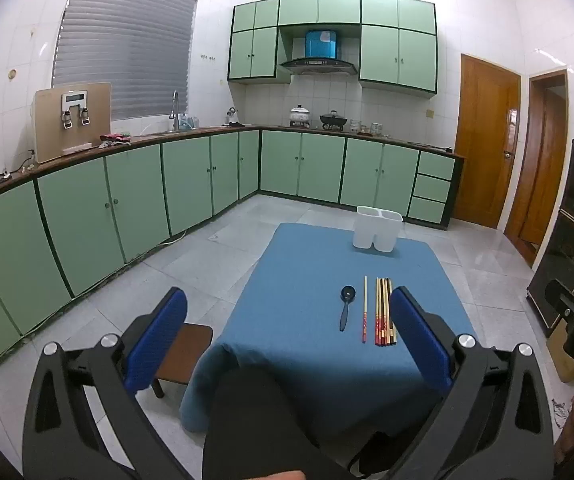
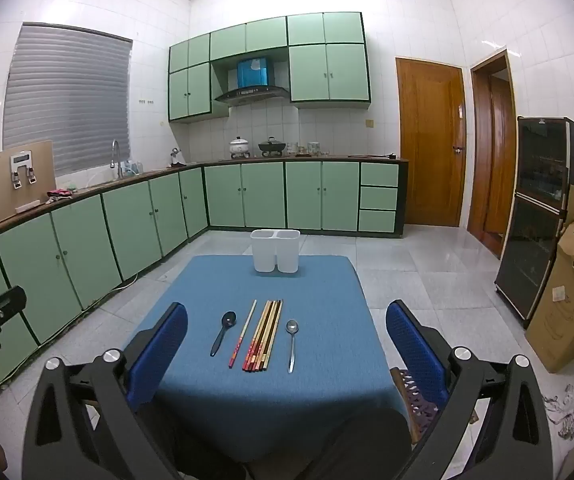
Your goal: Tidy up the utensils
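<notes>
The left claw (image 1: 287, 336) is wide open and holds nothing. Its two blue pads (image 1: 158, 336) are far apart. It hangs in the air in front of the near edge of a small counter with a blue cloth (image 1: 287, 280). Ahead of this claw, a bit to its right, a black spoon (image 1: 346, 307) lies flat on the cloth. Just right of the spoon lies one lone chopstick (image 1: 364, 309), and right of that a bunch of chopsticks (image 1: 384, 312) lie side by side, close to the claw's right pad.

The right claw (image 2: 287, 338) is wide open too, with nothing in it. It also hangs in front of the near edge of the counter. Right ahead, between its pads, all the things lie in a row. From this claw's left to right they are the black spoon, the lone chopstick, the bunch of chopsticks and a silver spoon (image 2: 292, 343). They all point away from the claw.

Farther ahead, at the far edge of the cloth, stands a white holder (image 2: 275, 251) with two cups in it. Both cups look empty.
</notes>
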Demonstrator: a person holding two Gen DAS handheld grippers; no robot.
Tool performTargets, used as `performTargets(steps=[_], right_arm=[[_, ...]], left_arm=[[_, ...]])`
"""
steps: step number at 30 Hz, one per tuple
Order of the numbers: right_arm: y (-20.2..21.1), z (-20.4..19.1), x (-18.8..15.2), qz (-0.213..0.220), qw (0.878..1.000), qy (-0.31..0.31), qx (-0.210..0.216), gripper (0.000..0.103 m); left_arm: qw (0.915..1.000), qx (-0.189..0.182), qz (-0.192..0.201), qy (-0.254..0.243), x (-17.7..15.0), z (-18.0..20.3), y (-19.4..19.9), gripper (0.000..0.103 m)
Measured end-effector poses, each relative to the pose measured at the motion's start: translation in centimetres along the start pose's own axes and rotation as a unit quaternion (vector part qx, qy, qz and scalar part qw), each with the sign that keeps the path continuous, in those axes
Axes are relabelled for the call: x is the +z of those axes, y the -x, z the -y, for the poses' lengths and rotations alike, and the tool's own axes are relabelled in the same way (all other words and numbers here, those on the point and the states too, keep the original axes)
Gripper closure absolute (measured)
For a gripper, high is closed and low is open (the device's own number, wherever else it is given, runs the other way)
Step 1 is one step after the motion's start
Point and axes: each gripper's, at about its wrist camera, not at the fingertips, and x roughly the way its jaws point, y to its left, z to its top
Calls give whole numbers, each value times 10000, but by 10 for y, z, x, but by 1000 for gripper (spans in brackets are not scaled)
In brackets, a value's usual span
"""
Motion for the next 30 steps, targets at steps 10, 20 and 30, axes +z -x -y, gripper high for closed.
performTargets(steps=[10, 20, 30], right_arm=[[0, 0, 0, 13, 10000, 5, -4, 6], [0, -1, 0, 22, 10000, -1, 0, 6], [0, -1, 0, 18, 10000, -12, 0, 6]], left_arm=[[10000, 8, 30, -8, -2, -2, -2, 5], [10000, -16, 25, -25, 8, -1, 1, 5], [10000, 6, 34, -27, 3, -1, 0, 5]])
